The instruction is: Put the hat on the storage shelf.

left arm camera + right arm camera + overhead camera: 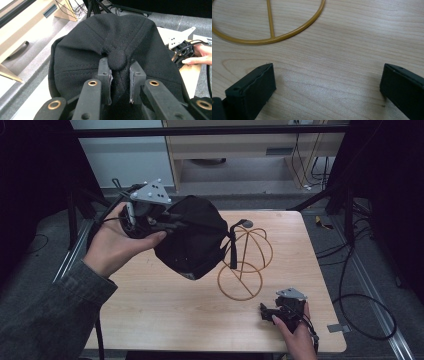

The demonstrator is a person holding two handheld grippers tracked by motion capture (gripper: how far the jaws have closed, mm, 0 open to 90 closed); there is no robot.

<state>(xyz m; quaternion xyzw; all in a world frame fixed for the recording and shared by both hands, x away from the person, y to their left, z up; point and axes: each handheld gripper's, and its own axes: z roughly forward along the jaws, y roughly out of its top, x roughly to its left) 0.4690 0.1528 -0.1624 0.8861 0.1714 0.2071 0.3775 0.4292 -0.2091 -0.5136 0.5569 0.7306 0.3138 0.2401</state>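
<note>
High view: the left gripper, held up above the left side of the desk, grips a black cap that hangs in the air just to the left of a gold wire stand. A strap at the cap's right edge hangs down in front of the stand's wire dome. The stand itself rests on the desk near the middle, its ring base flat on the wood.

Left gripper view: the jaws are pinching the crown of the cap, one on each side of the fabric just below the round top button, and the cloth puckers between them.

The right gripper lies low near the front right of the desk, in the person's hand, well apart from the cap and just to the right of the stand's base. Right gripper view: its jaws are spread wide over bare wood, holding nothing, with the ring base of the stand ahead of them.
</note>
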